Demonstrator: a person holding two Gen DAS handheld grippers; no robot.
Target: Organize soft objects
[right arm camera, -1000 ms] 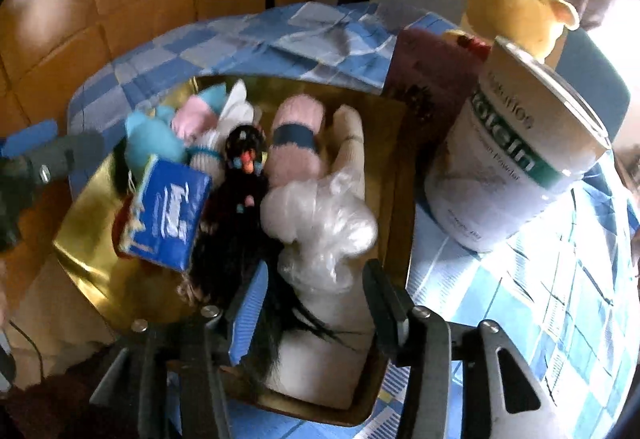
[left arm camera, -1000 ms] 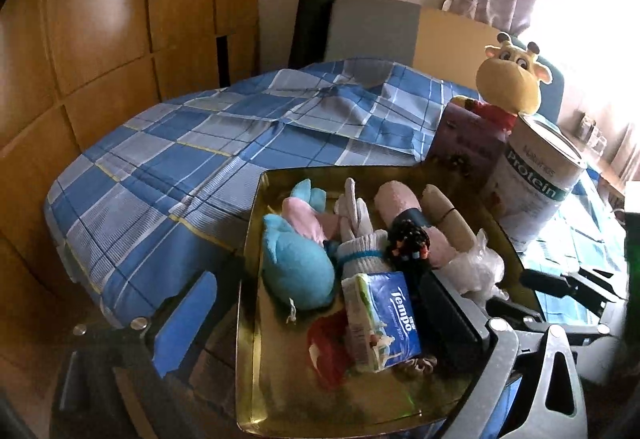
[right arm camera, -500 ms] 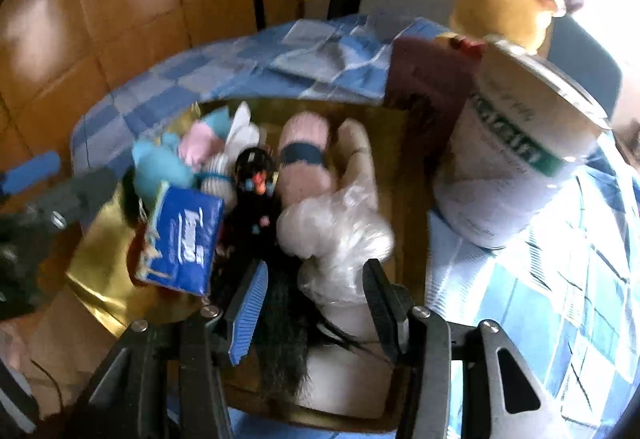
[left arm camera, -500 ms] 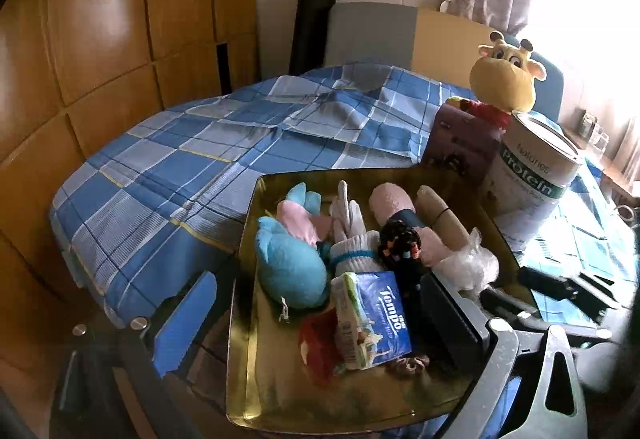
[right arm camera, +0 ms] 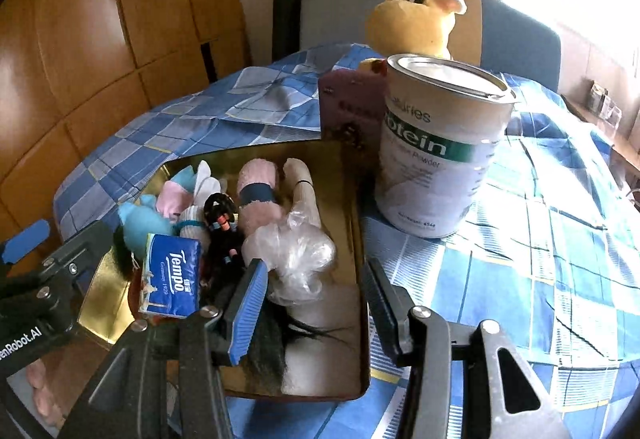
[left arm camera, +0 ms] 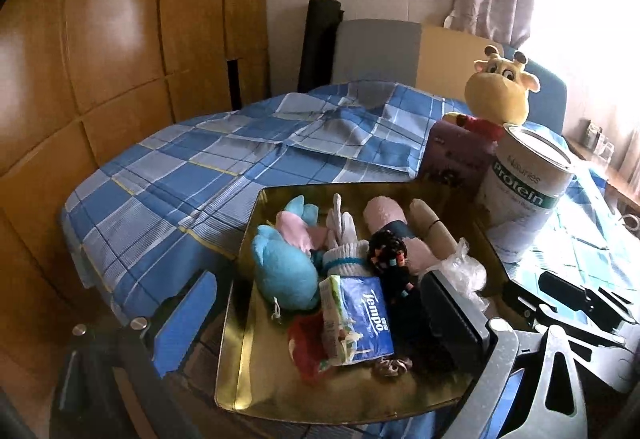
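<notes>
A gold tray on the blue checked cloth holds a blue plush, rolled socks, a pink roll, a beige roll, a black beaded toy, a Tempo tissue pack, a red cloth and a crumpled plastic bag. My left gripper hovers open at the tray's near left, its blue pad outside the rim. My right gripper stands open over the tray's near right corner, above white fluff and black hair. Neither holds anything.
A yellow giraffe plush, a purple box and a white protein can stand just beyond the tray's right side. A grey chair and a black roll are behind the table. Wooden panels line the left.
Both grippers have drawn back and up from the tray, so more of the room shows. The right gripper has rolled level. The objects in the tray have not moved.
</notes>
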